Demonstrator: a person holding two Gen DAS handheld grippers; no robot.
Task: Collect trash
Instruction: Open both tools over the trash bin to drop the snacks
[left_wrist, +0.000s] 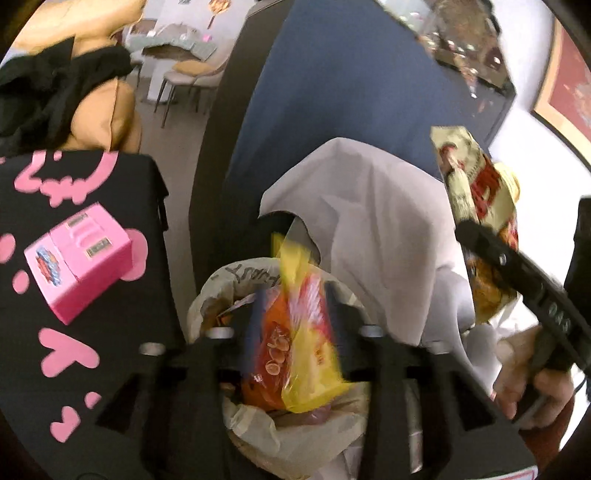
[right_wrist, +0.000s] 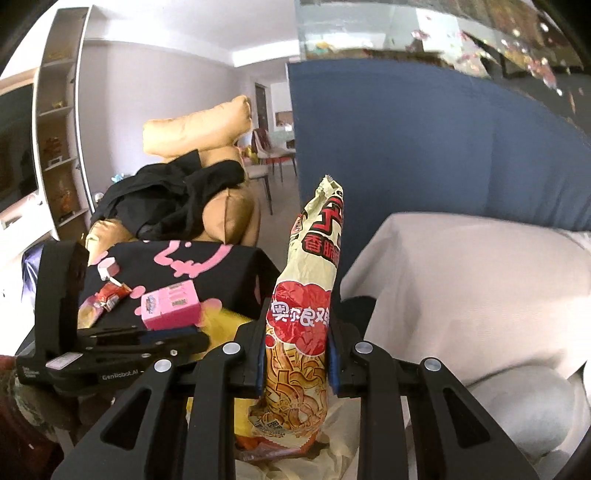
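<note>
The left gripper (left_wrist: 291, 332) is hovering over a small bin lined with a pale bag (left_wrist: 236, 291). A yellow and orange snack wrapper (left_wrist: 299, 332) is lying between its jaws, blurred; the jaws are standing apart and not pressing on it. The wrapper's long axis is running from the bin's mouth below the jaws up and away, tilted slightly.

The right gripper (right_wrist: 297, 354) is clenching a tall cream snack packet (right_wrist: 310, 295) with red lettering and a noodle picture. The blue pads (right_wrist: 334, 354) are squeezing its lower half. The packet is standing nearly upright, its crumpled top pointing up and away from the jaws, its bottom end hanging below them over the pale bag.

To the left of both pairs of jaws a black table with pink markings (left_wrist: 74, 332) is bearing a pink box (left_wrist: 79, 258). Beyond the jaws a grey cloth (left_wrist: 369, 229) is draping over a seat, with a blue backrest (right_wrist: 406, 147) behind it. Further left, tan cushions (right_wrist: 199, 129) are carrying black clothing (right_wrist: 177, 188).
</note>
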